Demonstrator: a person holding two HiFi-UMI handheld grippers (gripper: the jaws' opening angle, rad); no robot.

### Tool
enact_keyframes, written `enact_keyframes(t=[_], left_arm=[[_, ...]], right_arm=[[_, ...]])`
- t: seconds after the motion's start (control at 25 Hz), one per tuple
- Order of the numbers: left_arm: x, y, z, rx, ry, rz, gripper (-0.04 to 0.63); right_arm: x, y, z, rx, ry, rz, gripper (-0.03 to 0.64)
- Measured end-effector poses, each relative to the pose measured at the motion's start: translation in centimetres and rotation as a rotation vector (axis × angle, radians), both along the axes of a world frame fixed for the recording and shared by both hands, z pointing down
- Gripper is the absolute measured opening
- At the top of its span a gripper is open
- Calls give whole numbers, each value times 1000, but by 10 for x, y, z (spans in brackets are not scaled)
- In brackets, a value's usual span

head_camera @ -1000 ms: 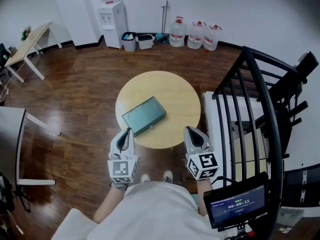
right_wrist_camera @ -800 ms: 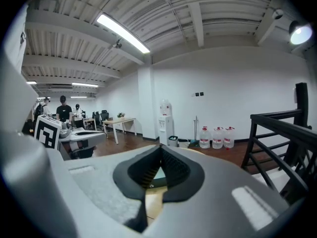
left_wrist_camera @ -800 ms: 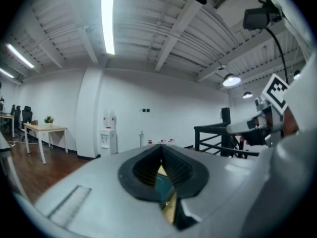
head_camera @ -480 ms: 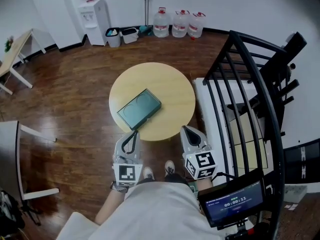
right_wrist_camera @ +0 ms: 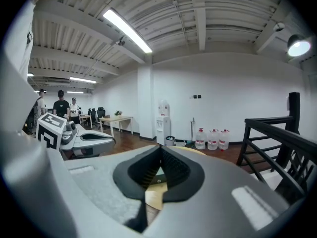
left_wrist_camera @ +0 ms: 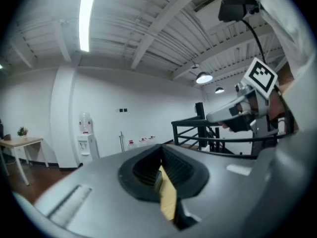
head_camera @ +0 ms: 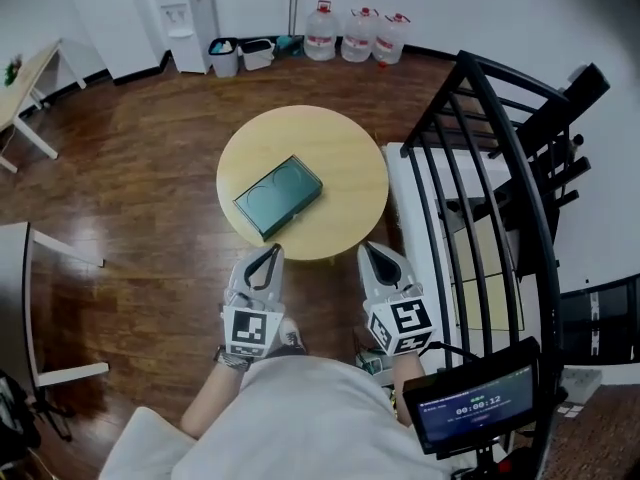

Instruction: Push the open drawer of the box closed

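Observation:
A flat dark-teal box [head_camera: 278,196] lies on the round yellow table [head_camera: 340,158], left of its middle. From this height I cannot tell how far its drawer stands out. My left gripper [head_camera: 272,252] is shut and empty, and its tip hangs at the table's near edge, just short of the box's near corner. To its right, my right gripper [head_camera: 366,250] is shut and empty at the same edge. In the left gripper view my left gripper [left_wrist_camera: 160,151] has its jaws together, and the right gripper [left_wrist_camera: 237,110] shows beside it. The right gripper view shows the right gripper [right_wrist_camera: 159,152] with closed jaws.
A black stair railing [head_camera: 480,168] stands close on the right of the table. Water jugs [head_camera: 355,36], bins [head_camera: 240,53] and a water dispenser [head_camera: 185,8] line the far wall. A white table [head_camera: 25,298] stands at the left. A small screen [head_camera: 475,408] sits by my right arm.
The view has shifted, so the table and box sit higher in the picture. Both grippers stay shut near the table's near edge.

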State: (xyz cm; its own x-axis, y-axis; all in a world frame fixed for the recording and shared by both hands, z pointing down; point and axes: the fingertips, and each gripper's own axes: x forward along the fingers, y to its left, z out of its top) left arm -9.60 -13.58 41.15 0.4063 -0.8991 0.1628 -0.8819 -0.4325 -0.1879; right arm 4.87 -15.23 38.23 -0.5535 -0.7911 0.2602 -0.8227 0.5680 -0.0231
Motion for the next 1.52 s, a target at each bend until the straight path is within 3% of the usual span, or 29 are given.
enact_keyframes(t=[0.16,0.28,0.4,0.48,0.6,0.76,0.92,1.16,1.52], left_arm=[[10,15,-12,27,-19,6,6],[30,35,-17,25,-13,10,6],[55,61,-16,19,4,5,6],[70,78,-15,19,1,-1,6],[94,106,-20,33,-6,-15,6],[117,149,-34,49,5,-74,6],[127,191,-27,10,0,-147,6],[130,241,-39,-17,-73,-228,2],[135,276,-54,12,-6,-136,6]], right_arm=[[15,19,-17,57,-21,1,3],[41,41,-16,30,-31,31,3],[67,66,-24,-24,-172,55,3],[79,86,-34,1,-224,39,3],[96,123,-40,38,-197,5,3],[124,171,-39,12,-209,-34,3],[140,210,-28,-32,-223,-83,3],[144,244,-44,-22,-265,-112,3],[139,273,-50,48,-181,-98,3]])
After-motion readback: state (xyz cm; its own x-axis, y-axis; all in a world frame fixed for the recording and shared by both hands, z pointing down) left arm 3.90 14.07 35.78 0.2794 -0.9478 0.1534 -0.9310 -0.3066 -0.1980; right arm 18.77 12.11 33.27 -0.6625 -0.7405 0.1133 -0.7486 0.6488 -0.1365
